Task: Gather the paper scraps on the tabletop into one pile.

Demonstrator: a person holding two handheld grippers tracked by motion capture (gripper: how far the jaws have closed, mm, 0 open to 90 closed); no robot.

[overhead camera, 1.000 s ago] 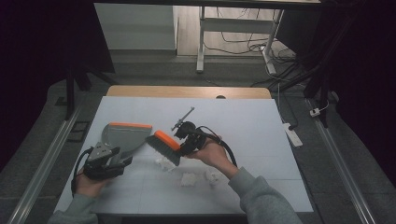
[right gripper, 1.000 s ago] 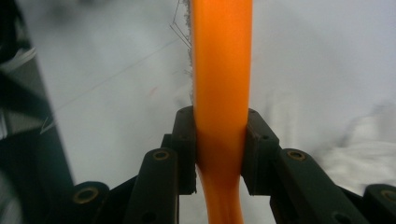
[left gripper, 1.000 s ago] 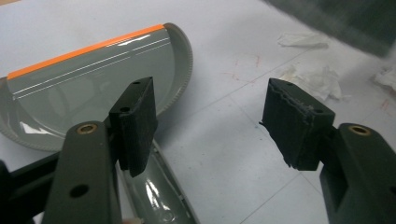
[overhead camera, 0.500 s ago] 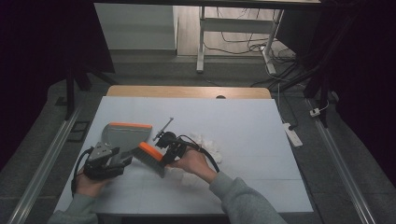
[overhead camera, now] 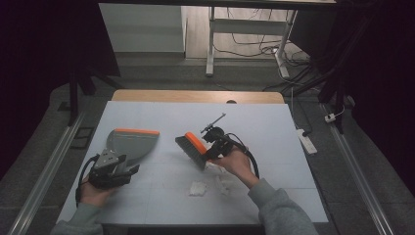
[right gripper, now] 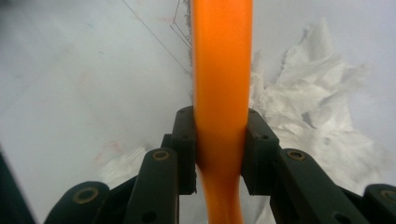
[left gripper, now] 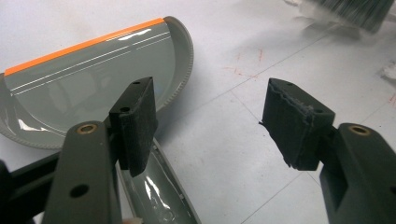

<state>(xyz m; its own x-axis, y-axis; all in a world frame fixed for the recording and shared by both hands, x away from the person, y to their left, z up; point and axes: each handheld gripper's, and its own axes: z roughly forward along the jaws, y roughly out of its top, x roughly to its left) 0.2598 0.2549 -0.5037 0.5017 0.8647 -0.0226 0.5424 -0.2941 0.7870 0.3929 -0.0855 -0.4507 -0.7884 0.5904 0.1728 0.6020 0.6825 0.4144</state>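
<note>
Grey dustpan (overhead camera: 128, 145) is steadied at the table's left by the left gripper (overhead camera: 109, 169), though its wide-parted jaws are not seen to clamp the handle. Right of it, the orange-backed brush (overhead camera: 192, 148) is clamped in the right gripper (overhead camera: 211, 149). Paper scraps (overhead camera: 197, 188) lie unswept beside the brush, so sweeping is judged barely begun.

Orange-backed brush (overhead camera: 192, 150) tilted mid-table; grey dustpan (overhead camera: 131, 143) flat at left; white paper scraps (overhead camera: 198, 188) near.

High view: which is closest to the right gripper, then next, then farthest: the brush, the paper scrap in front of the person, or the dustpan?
From the right gripper:
1. Brush: clamped in the gripper, just to its left.
2. Paper scrap: lying on the table, nearer the person.
3. Dustpan: far left, by the left gripper.
</note>
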